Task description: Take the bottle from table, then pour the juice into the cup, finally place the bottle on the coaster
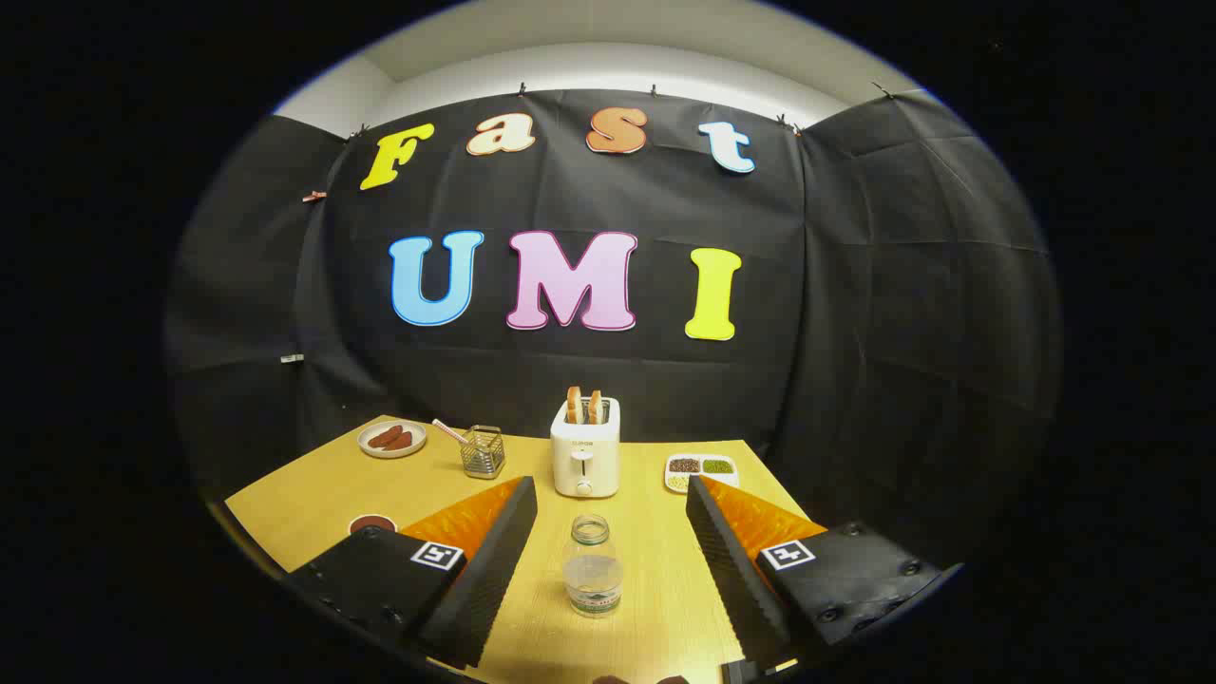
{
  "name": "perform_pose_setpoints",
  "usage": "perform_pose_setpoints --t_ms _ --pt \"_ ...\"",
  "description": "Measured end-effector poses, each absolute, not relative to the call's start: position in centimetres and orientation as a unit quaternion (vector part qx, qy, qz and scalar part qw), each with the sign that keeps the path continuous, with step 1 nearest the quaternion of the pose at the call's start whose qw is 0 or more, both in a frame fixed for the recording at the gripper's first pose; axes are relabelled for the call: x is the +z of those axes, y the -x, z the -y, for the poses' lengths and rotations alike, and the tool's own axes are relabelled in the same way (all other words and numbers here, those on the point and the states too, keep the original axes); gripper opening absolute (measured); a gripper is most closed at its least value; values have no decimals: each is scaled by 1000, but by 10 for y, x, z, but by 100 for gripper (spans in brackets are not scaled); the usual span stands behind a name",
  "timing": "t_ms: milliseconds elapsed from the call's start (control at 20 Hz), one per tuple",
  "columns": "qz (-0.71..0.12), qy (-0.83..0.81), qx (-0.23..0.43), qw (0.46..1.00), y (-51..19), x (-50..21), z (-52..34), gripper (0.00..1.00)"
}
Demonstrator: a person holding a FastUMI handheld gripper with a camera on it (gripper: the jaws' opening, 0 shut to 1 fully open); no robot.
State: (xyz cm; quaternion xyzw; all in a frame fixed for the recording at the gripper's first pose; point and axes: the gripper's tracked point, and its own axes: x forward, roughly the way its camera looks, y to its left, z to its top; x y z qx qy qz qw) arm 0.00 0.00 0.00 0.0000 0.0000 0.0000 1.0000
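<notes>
Clear plastic, cap off, the bottle [592,566] stands upright on the wooden table [304,494] between the spread-apart fingers of the gripper [608,556], untouched. The grab wants both fingers squarely on its body, kept level so nothing spills. Left lie a dark coaster [371,523], a plate [391,439] and a wire basket [484,451]; the toaster [585,459] stands just beyond the bottle, then a sectioned dish [701,469].

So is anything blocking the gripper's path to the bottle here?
No, nothing visible. The bottle stands upright on the table between the open fingers of the gripper, touching neither. The toaster stands beyond it.
</notes>
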Motion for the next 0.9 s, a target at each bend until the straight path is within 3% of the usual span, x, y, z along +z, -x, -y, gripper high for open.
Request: perform_pose_setpoints --t_ms 900 --pt "3 10 21 1000 -8 -10 -13 97"
